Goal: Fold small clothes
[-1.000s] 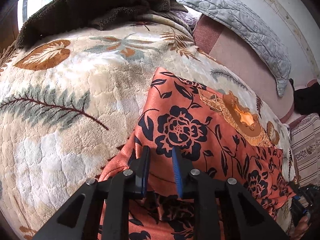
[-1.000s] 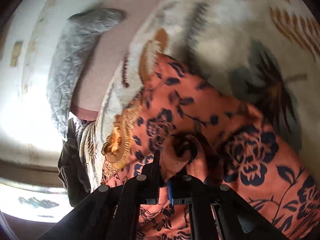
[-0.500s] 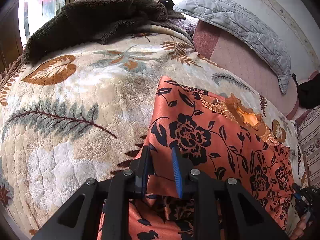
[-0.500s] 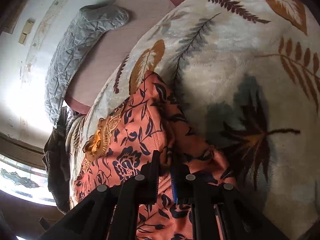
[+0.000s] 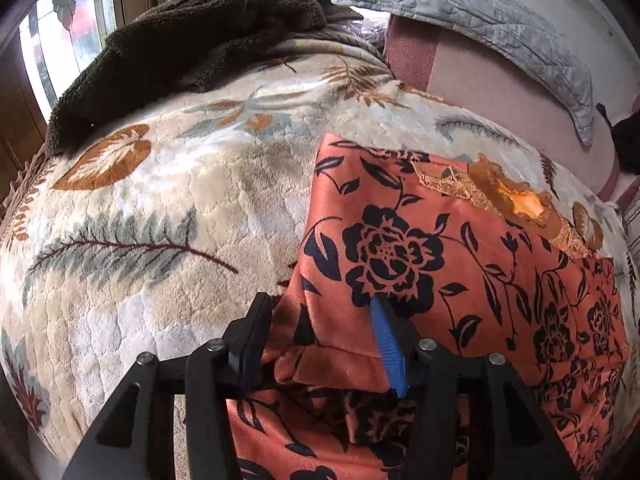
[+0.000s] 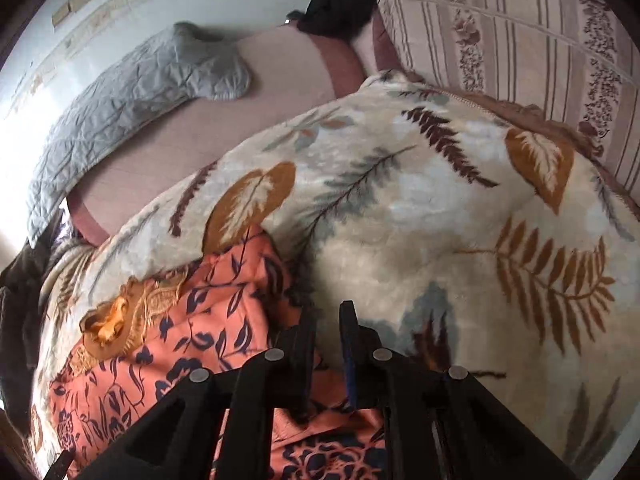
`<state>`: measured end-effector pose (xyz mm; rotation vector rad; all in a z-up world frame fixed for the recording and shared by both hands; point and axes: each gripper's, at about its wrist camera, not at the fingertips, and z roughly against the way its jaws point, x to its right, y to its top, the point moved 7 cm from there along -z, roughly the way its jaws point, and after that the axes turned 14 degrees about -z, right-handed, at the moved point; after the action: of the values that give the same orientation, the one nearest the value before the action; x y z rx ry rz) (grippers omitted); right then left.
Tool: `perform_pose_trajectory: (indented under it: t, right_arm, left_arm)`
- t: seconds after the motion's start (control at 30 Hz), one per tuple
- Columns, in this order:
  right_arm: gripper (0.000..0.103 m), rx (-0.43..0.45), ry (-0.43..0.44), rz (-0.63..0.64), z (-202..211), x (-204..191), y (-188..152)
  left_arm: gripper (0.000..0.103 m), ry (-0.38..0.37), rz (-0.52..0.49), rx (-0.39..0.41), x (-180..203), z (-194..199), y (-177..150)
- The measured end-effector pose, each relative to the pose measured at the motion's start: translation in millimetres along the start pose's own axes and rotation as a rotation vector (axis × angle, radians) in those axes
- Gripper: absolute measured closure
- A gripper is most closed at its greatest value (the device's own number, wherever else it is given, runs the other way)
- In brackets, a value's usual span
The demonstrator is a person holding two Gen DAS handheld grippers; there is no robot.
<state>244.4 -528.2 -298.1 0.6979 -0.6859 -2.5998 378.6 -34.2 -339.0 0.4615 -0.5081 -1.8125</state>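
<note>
Both pairs of jaws are opening. On the left gripper [image 5: 318,322] they stand fairly wide, with a folded corner of the orange garment [image 5: 460,272] lying loose between the blue pads, which do not press on it. On the right gripper [image 6: 327,326] the gap is narrow; the garment's edge [image 6: 208,320] lies just beside its left finger and cloth shows low between the fingers, though whether the pads touch it cannot be told.

Largest in both views is the plush cream blanket [image 5: 168,216] printed with brown, rust and grey-green leaves, which covers the bed and bears everything else. At its far side runs a dusty-pink sheet [image 5: 500,92], and on that, against the pale wall, lies a grey quilted pillow [image 5: 488,12]. A dark brown fleecy throw [image 5: 192,36] is heaped at the far left of the blanket, below a window. In the right wrist view a striped, flower-patterned cushion [image 6: 520,36] sits at the far right, touching the blanket's edge.

The orange garment, patterned with dark blue-black flowers and leaves, lies on the near right part of the blanket in the left wrist view, folded over on itself so that a straight edge runs up its left side. A gold embroidered neckline [image 5: 516,200] shows at its far edge, with a bright orange lining inside the opening.
</note>
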Motion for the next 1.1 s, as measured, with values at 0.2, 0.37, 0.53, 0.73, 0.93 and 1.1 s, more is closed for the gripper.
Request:
perform_pose_trajectory:
  t: [0.2, 0.37, 0.53, 0.73, 0.93, 1.1]
  right_arm:
    - [0.087, -0.168, 0.299, 0.07, -3.2, -54.3, -27.1]
    - [0.088, -0.36, 0.159, 0.194, -53.0, -60.8, -74.1]
    - [0.087, -0.3, 0.287, 0.175, -19.5, -72.7, -63.5]
    - [0.087, -0.446, 0.272, 0.34, -29.9, -97.7, -120.8]
    - [0.085, -0.385, 0.324, 0.342, -15.2, -109.7, -120.4]
    - [0.085, -0.42, 0.347, 0.397, -16.7, -127.6, -142.2]
  left_arm:
    - [0.05, 0.002, -0.069, 0.057, 23.2, 6.6, 13.2]
    - [0.044, 0.085, -0.194, -0.021, 41.5, -13.6, 1.3]
    - [0.042, 0.084, -0.191, 0.02, 44.3, -1.2, 3.2]
    - [0.041, 0.06, -0.186, 0.056, 49.7, 6.4, 6.1]
    - [0.041, 0.055, -0.159, 0.072, 44.5, 9.4, 9.1]
    - [0.041, 0.072, -0.132, 0.106, 35.4, 17.4, 14.3]
